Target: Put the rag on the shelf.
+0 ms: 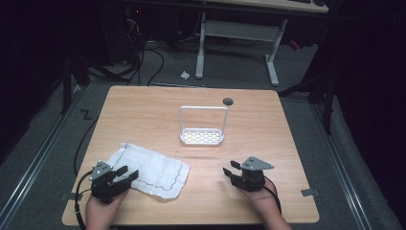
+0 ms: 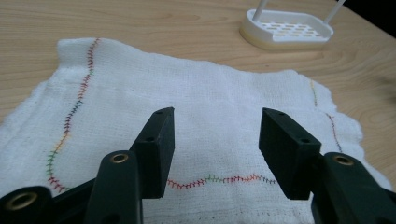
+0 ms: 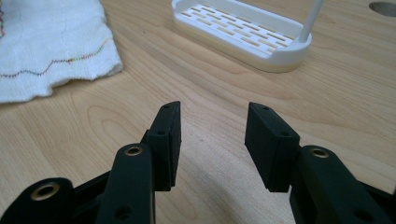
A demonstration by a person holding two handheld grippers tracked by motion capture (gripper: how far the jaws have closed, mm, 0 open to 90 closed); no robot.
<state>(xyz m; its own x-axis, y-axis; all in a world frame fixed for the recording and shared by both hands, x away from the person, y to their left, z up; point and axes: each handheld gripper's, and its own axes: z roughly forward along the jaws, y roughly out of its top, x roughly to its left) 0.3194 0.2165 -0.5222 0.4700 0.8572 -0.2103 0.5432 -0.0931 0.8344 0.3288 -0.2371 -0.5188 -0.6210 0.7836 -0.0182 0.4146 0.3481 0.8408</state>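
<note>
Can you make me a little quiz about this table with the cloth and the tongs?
1. True or false: the left tongs are shut on the cloth.
2. What stands in the middle of the table? A) a cup B) a white rack C) a book
3. Fill in: the right tongs are over bare ____.

Key: 1 false, they are open above the cloth. 2 B. 3 wood.

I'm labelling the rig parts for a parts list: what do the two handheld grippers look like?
Both the left gripper and right gripper are black, each with two blocky jaws drilled with small holes, brass-coloured pivot bushings, a grey three-cornered plate on top and a black cable trailing off. The forearms are bare; no sleeves show.
</note>
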